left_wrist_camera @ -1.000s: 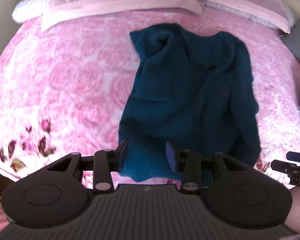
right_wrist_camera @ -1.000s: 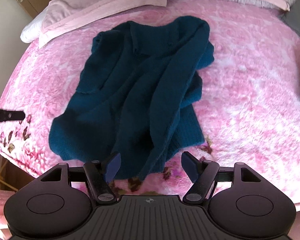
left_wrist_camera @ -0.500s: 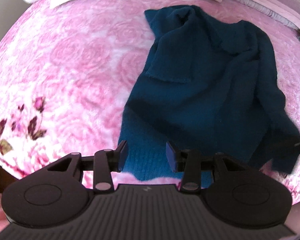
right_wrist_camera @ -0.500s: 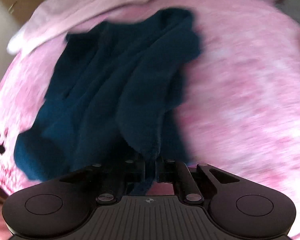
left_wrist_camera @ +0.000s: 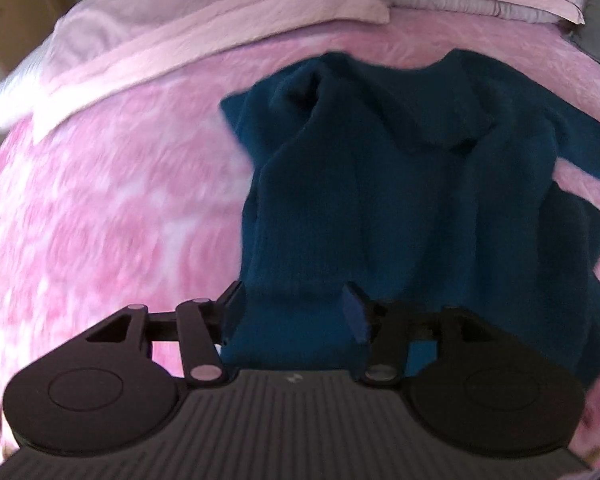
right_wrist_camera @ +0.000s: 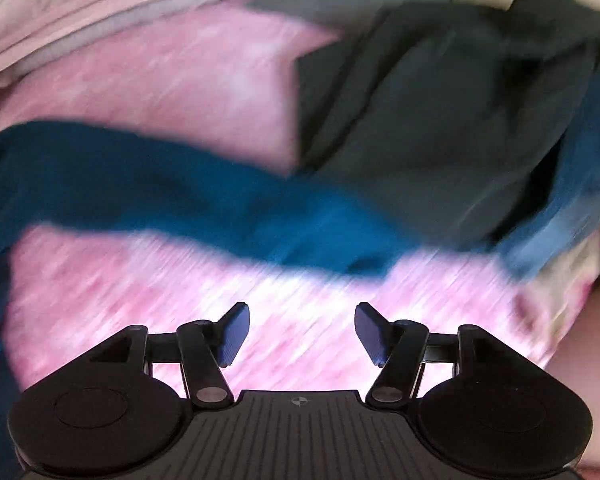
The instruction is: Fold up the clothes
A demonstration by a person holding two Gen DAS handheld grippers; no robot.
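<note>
Pink rose-patterned bedding [left_wrist_camera: 112, 208] fills both wrist views, with pale pillows [left_wrist_camera: 204, 12] banked along the far edge.

Nearest you, your left gripper [left_wrist_camera: 294, 312] stands spread wide, its fingers straddling the near hem of the teal sweater [left_wrist_camera: 400, 184]; the knit lies between the pads but nothing is pinched, so the tool holds nothing. From that hem the sweater runs straight away from you, its long axis pointing up the bed toward the pillows, the rumpled collar end farthest off. It lies crumpled and not squared into any fold.

Your right gripper [right_wrist_camera: 300, 332] is likewise wide apart and empty, over bare pink cover. Beyond it, in a view badly smeared by motion, a teal band that looks like one sleeve of the sweater [right_wrist_camera: 188, 184] stretches crosswise, left to right, well clear of the fingertips. Farther still sits a heap of dark grey clothing [right_wrist_camera: 440, 100] with a lighter blue garment [right_wrist_camera: 580, 184] against its right side.

The relation that counts: your left tool is right at the hem, in line with the body's length, while your right has only the outstretched strip ahead of it and must travel forward to reach cloth. Whether the sweater is being laid out or mid-fold cannot be settled from this.
</note>
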